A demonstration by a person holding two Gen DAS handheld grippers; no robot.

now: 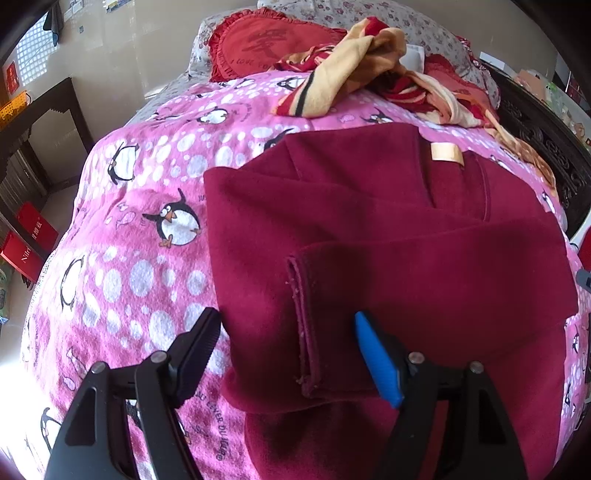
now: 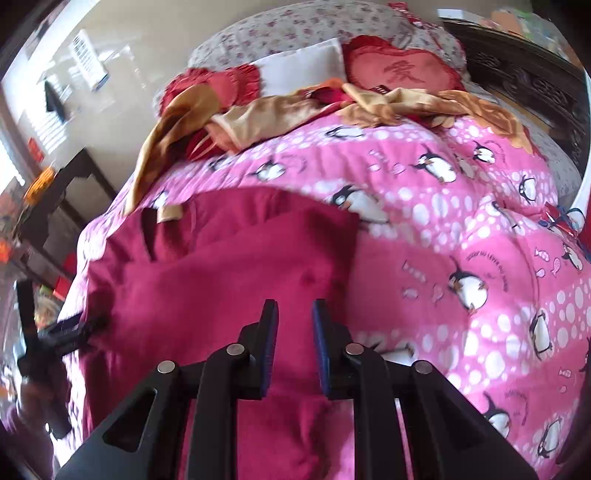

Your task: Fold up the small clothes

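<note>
- left wrist view: the left gripper (image 1: pixel 291 354) has its jaws spread wide, nothing between them; the black finger sits over the pink blanket, the blue-padded finger (image 1: pixel 378 363) over the dark red garment.
- a hemmed sleeve edge (image 1: pixel 304 325) of the dark red garment (image 1: pixel 388 229) lies in the gap between the two fingers, folded across the body of the garment.
- the garment lies flat on the penguin blanket (image 1: pixel 140 236), partly folded, with a tan neck label (image 1: pixel 447 153) showing at its far end.
- right wrist view: the right gripper (image 2: pixel 294 347) has its jaws parted by a narrow gap and holds nothing; its tips hover over the near right part of the garment (image 2: pixel 221 280); whether they touch the cloth cannot be told.
- at the left edge of this view the left gripper (image 2: pixel 55 336) appears, blurred, beside the garment's left side.
- beyond the garment, a crumpled red and tan blanket (image 1: pixel 354 62) is heaped at the head of the bed.
- behind it sit a red heart-shaped cushion (image 2: pixel 402 70) with an embroidered character and a floral quilt (image 2: pixel 295 26).
- a dark carved headboard (image 2: pixel 517 77) runs along the right side, and dark wooden furniture (image 1: pixel 40 122) stands against the wall on the left.
</note>
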